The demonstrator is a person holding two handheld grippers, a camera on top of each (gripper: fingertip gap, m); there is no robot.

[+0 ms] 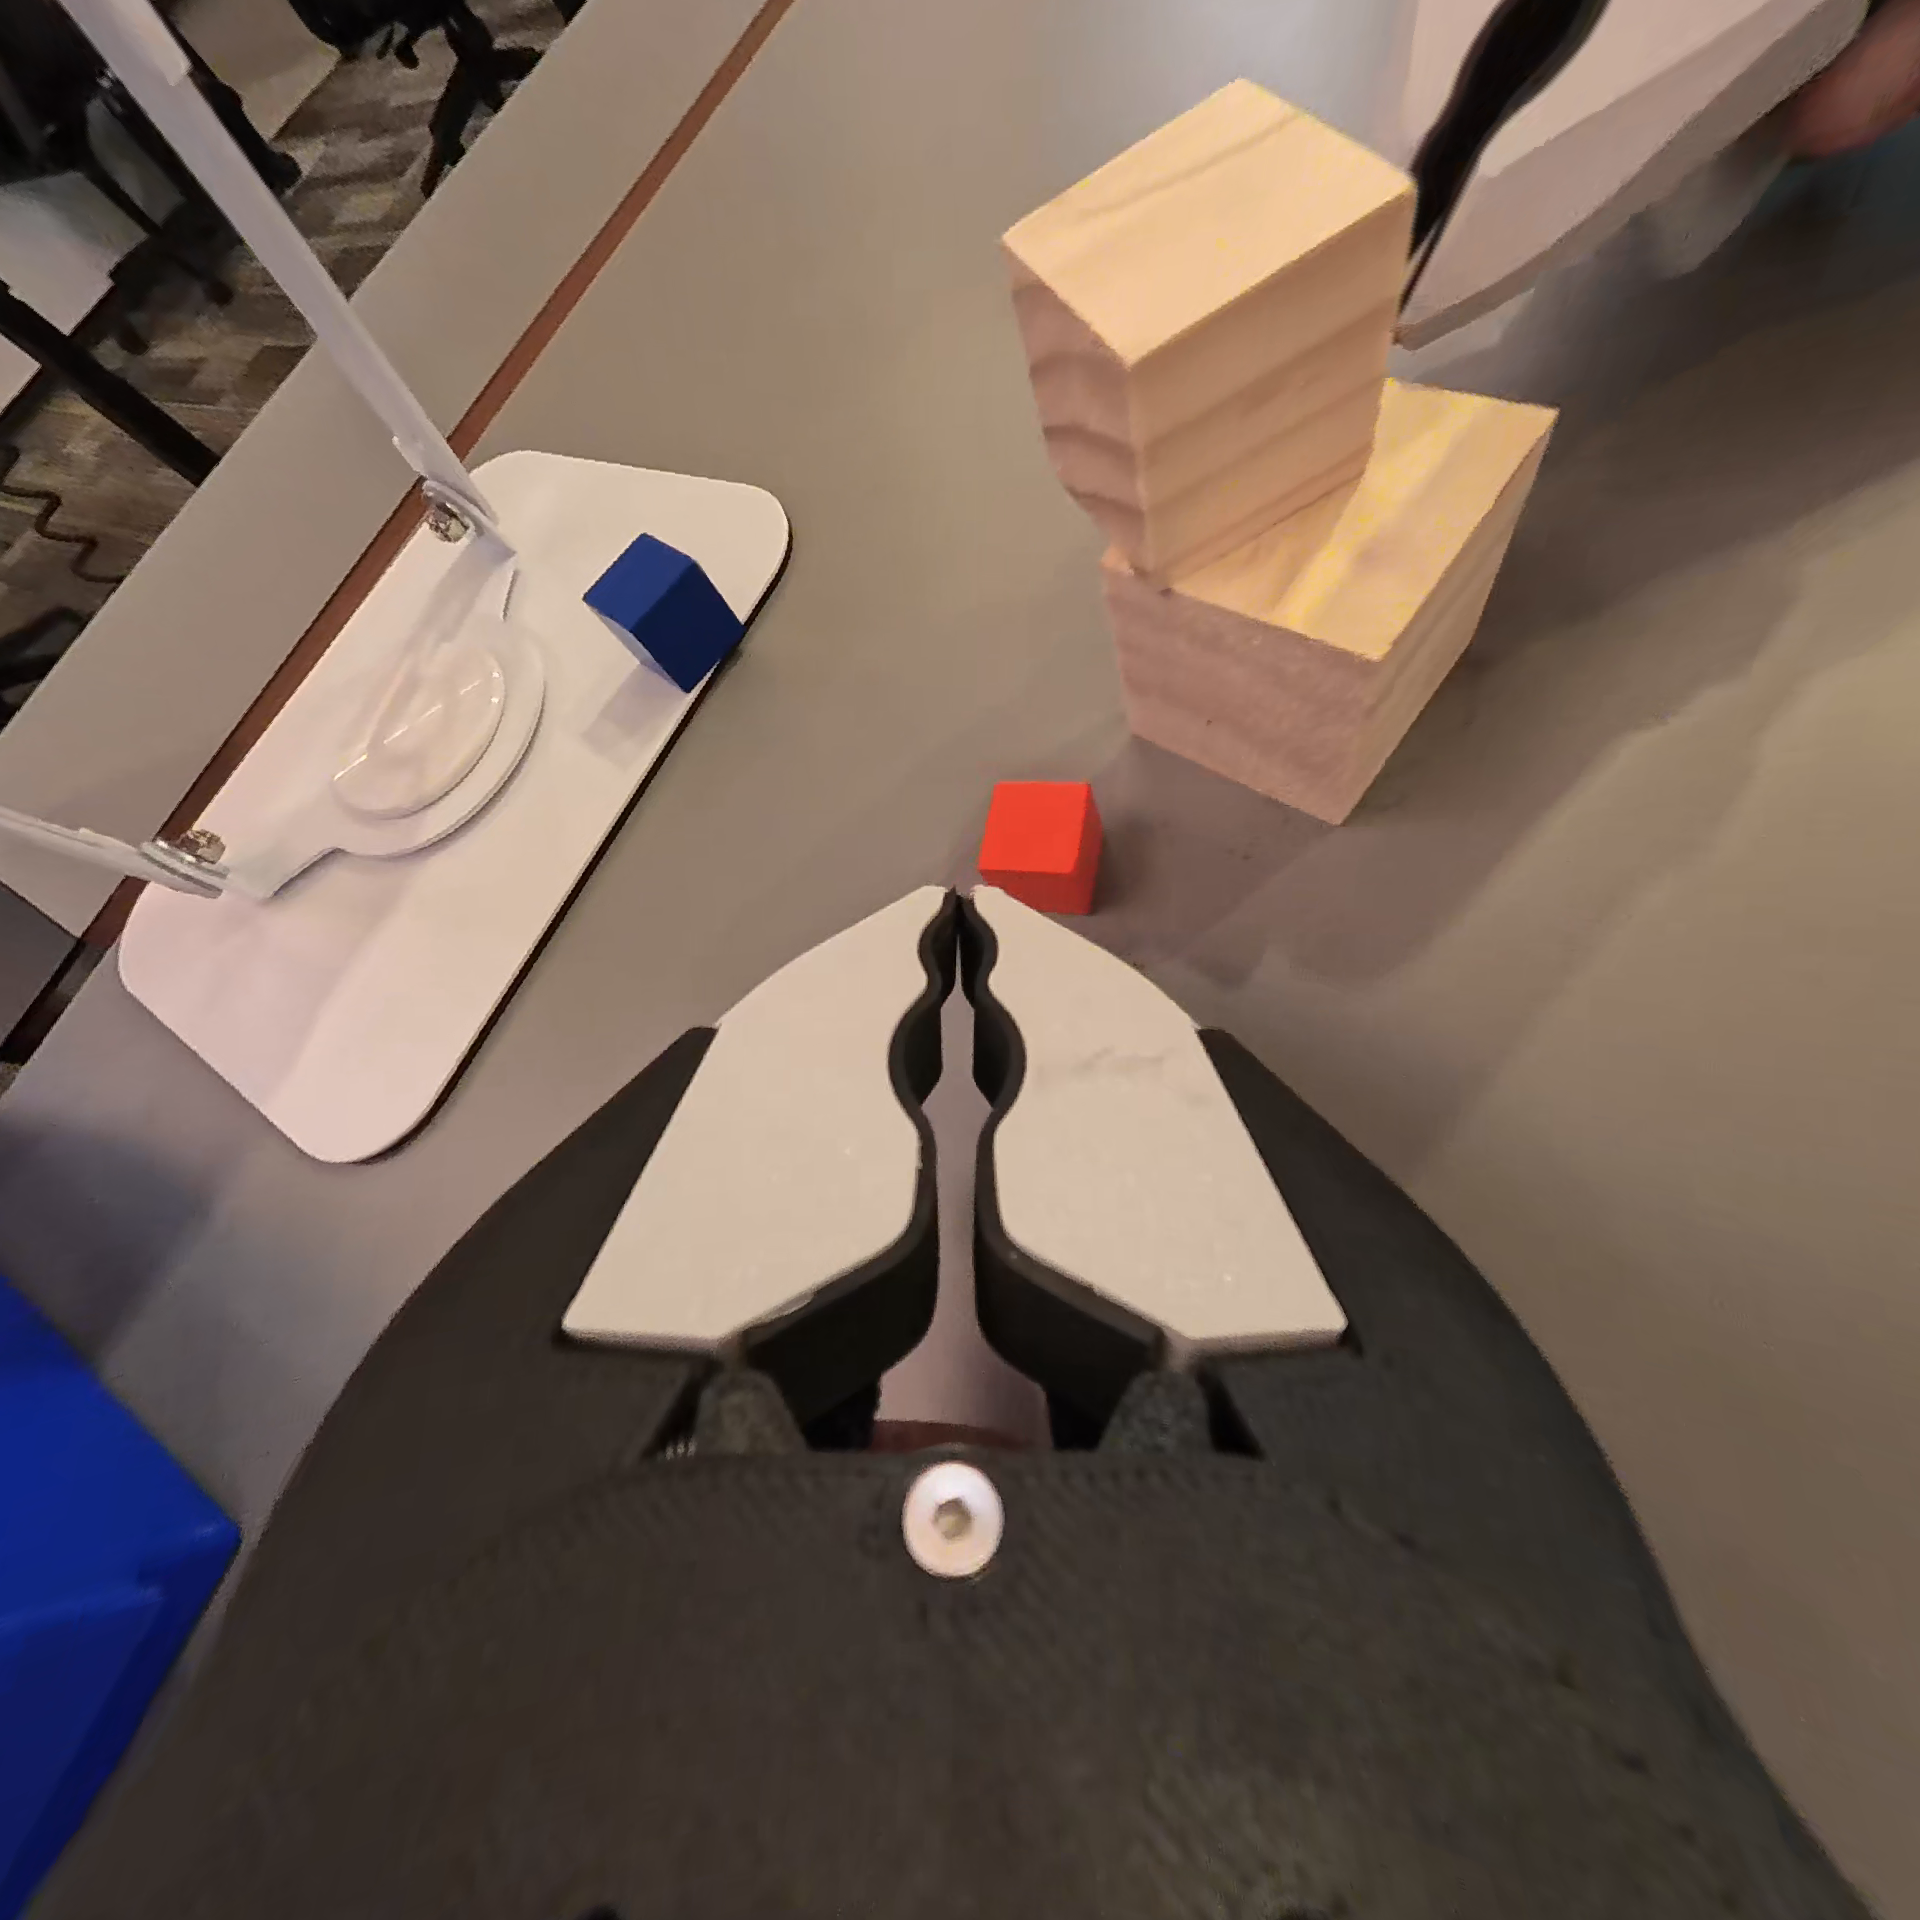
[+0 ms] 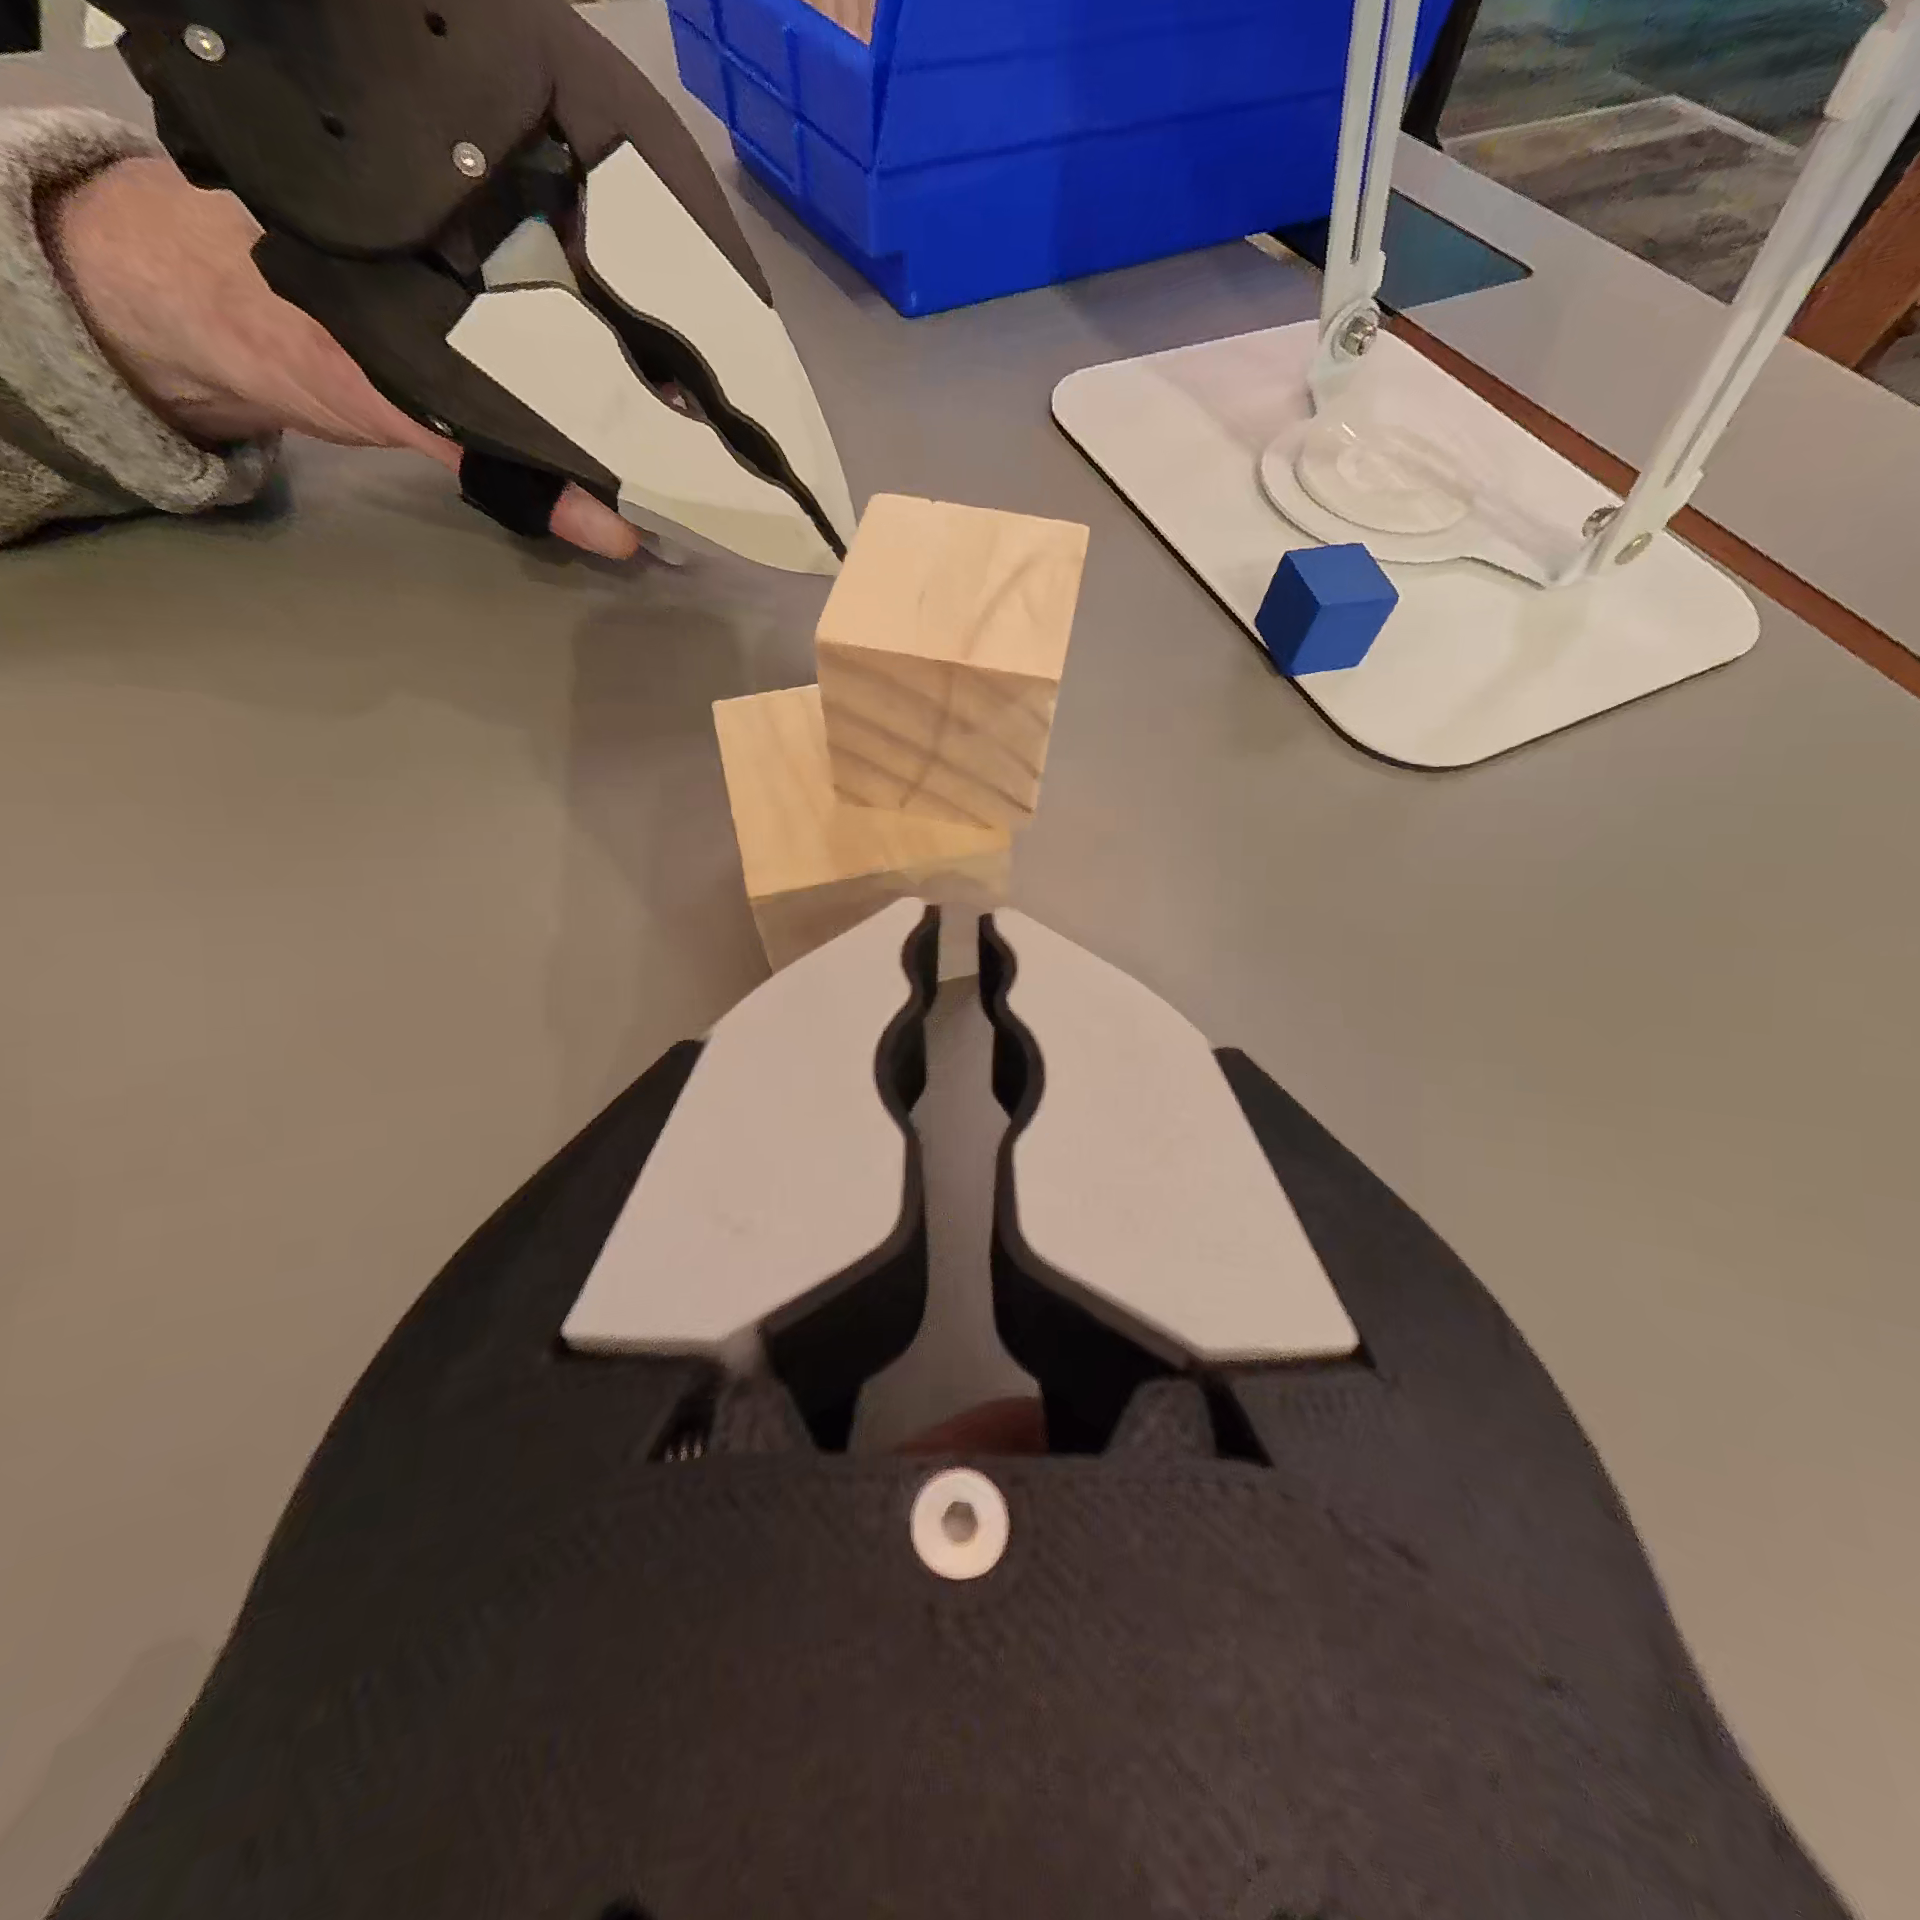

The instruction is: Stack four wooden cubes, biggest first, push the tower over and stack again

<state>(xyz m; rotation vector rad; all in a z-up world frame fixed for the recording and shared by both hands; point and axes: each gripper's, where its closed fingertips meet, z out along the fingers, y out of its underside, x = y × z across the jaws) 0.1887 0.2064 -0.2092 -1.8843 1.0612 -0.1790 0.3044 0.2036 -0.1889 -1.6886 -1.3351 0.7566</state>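
Two pale wooden cubes are stacked on the grey table. The bigger lower cube (image 1: pixel 1320 644) (image 2: pixel 821 810) bears a smaller upper cube (image 1: pixel 1205 312) (image 2: pixel 951 665), which sits off-centre, overhangs one edge and looks tilted. A small red cube (image 1: pixel 1039 847) lies on the table just ahead of my left gripper (image 1: pixel 956 899) (image 2: pixel 836 551), which is shut and empty. A small blue cube (image 1: pixel 665 613) (image 2: pixel 1325 613) rests on a white base plate. My right gripper (image 2: pixel 956 914) (image 1: pixel 1408 301) is shut to a narrow slit, empty, and close to the stack; contact is unclear.
The white base plate (image 1: pixel 416 987) (image 2: pixel 1558 675) carries a clear stand with white struts. A blue plastic bin (image 2: pixel 1039 135) (image 1: pixel 73 1610) stands beyond it. A hand in a grey sleeve (image 2: pixel 156 343) holds the left gripper. The table edge (image 1: pixel 582 270) runs along the left. One gripper's finger ends stand about 12 cm off the other's. The right tips stand about 4 cm off the smaller upper cube (image 2: pixel 951 665).
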